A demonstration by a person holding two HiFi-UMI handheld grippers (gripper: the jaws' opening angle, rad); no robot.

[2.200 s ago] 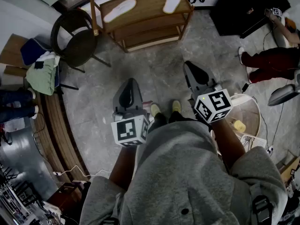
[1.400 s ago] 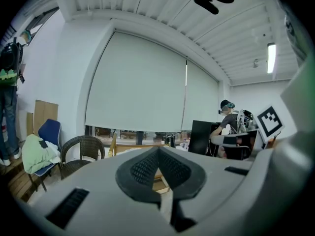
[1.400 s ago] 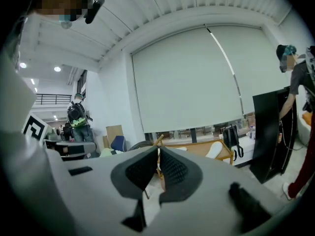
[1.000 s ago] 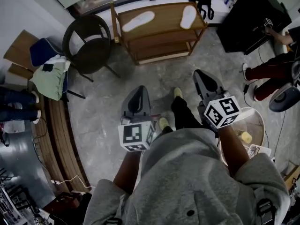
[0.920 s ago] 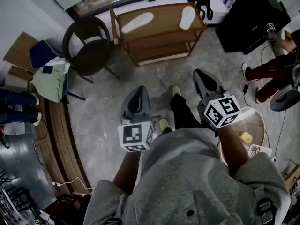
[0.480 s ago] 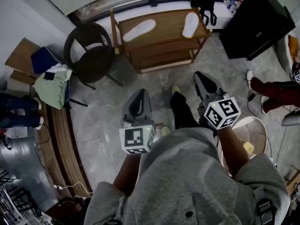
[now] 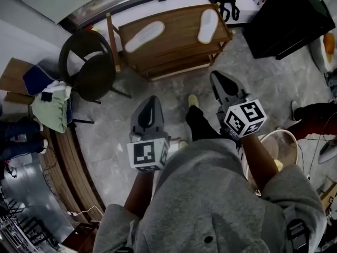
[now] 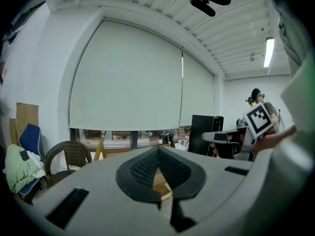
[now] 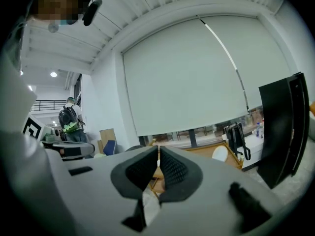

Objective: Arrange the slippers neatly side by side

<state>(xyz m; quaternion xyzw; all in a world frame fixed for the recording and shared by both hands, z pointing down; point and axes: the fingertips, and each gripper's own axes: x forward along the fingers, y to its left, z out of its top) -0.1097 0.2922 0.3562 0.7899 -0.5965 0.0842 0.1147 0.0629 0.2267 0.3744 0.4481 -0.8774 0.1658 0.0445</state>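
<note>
My left claw [image 7: 151,101] and right claw [image 7: 218,79] are closed, empty. The two flat white slippers [image 7: 144,36] lie well apart on the brown wooden shelf [image 7: 176,33]; I should come near, then open.

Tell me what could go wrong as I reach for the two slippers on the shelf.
1. The left gripper and the right gripper are both shut; unless they open first, they may only push a slipper.
2. The right slipper lies near the end of the shelf, so a push might knock it off.
3. The chair stands close to the shelf, beside the left slipper; the left arm could bump it.
</note>
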